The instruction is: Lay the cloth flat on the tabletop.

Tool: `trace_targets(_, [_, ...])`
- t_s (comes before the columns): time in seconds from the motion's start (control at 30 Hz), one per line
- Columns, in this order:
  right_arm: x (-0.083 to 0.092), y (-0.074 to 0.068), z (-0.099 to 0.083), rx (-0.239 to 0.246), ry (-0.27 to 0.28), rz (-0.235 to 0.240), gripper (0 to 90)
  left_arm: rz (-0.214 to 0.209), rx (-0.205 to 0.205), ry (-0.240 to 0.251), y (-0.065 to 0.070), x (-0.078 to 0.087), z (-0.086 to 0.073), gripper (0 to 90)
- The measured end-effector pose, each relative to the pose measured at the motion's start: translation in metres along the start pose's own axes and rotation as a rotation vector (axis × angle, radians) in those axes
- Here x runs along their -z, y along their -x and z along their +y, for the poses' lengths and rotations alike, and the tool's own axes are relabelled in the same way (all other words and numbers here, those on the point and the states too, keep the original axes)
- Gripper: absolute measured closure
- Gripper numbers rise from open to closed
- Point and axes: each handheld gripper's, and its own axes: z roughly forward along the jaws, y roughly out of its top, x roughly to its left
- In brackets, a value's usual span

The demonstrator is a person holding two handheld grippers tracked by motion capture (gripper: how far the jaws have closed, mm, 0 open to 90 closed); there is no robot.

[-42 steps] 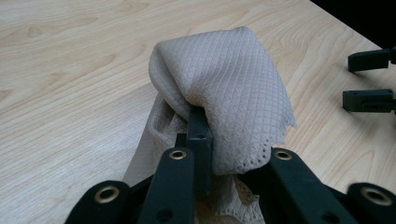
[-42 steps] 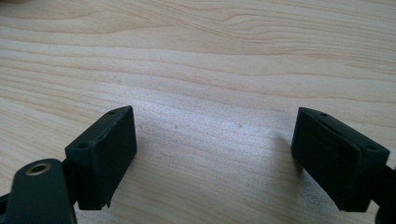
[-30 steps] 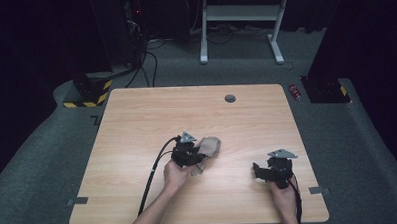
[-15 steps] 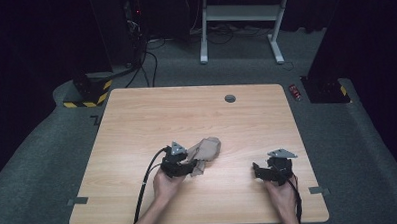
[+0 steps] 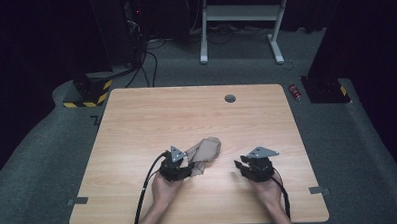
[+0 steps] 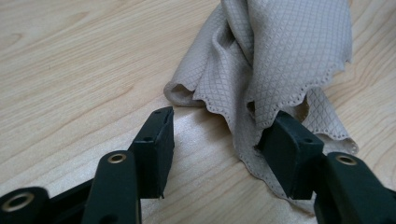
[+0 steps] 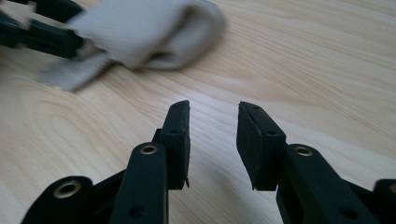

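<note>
A beige quilted cloth (image 5: pixel 206 150) lies crumpled on the wooden table (image 5: pixel 186 112), a little right of centre near the front. My left gripper (image 5: pixel 188 168) sits at its near-left end. In the left gripper view the jaws (image 6: pixel 223 119) stand wide apart and have just been opening; the scalloped edge of the cloth (image 6: pixel 280 46) drapes against the right pad, loose and not pinched. My right gripper (image 5: pixel 240 168) points left toward the cloth from a short way off. Its jaws (image 7: pixel 214 106) have just been closing and stand a narrow gap apart over bare wood. The cloth (image 7: pixel 140 28) lies beyond them.
A round grommet (image 5: pixel 230 98) sits in the table near its far edge. On the carpet beyond are a white desk frame (image 5: pixel 243 20), cables, a yellow-and-black striped base (image 5: pixel 86 98) and a small red object (image 5: pixel 296 92). The left gripper's cable trails off the front edge.
The left gripper drew back toward the front left, its jaws spread, and the cloth slumped flat. The right gripper shifted left toward the cloth and its jaws narrowed.
</note>
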Motion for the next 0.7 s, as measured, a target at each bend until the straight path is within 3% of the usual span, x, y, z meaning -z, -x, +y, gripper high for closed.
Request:
trace_targets(0.1, [-0.014, -0.017, 0.014, 0.062, -0.016, 0.053, 60.2, 0.002, 0.001, -0.004, -0.001, 0.000, 0.000, 39.7])
trace_targets(0.23, [-0.033, -0.033, 0.029, 0.111, -0.041, 0.068, 54.1, 0.015, 0.006, -0.004, 0.000, -0.001, 0.000, 37.3])
trace_targets(0.4, [-0.050, -0.036, 0.037, 0.099, -0.070, 0.076, 52.6, 0.006, 0.004, -0.002, -0.001, 0.001, 0.000, 36.7])
trace_targets(0.47, [-0.055, -0.033, 0.039, 0.080, -0.072, 0.086, 59.9, -0.001, 0.006, 0.026, -0.001, 0.003, -0.002, 37.1])
trace_targets(0.5, [-0.057, -0.029, 0.043, 0.063, -0.071, 0.094, 71.8, -0.008, 0.013, 0.044, -0.002, 0.005, -0.003, 37.8])
trace_targets(0.53, [-0.057, -0.029, 0.043, 0.063, -0.071, 0.094, 71.8, -0.014, 0.021, 0.061, -0.003, 0.007, -0.003, 37.8])
trace_targets(0.57, [-0.058, -0.028, 0.049, 0.074, -0.067, 0.093, 81.4, -0.025, 0.038, 0.084, -0.005, 0.009, -0.005, 37.8])
trace_targets(0.6, [-0.058, -0.028, 0.049, 0.074, -0.067, 0.093, 81.4, -0.025, 0.038, 0.084, -0.005, 0.009, -0.005, 37.8])
trace_targets(0.63, [-0.057, -0.027, 0.056, 0.095, -0.064, 0.095, 87.7, -0.029, 0.042, 0.095, -0.005, 0.009, -0.005, 37.8])
trace_targets(0.7, [-0.056, -0.028, 0.060, 0.108, -0.062, 0.091, 88.5, -0.034, 0.038, 0.108, -0.005, 0.011, -0.006, 37.8])
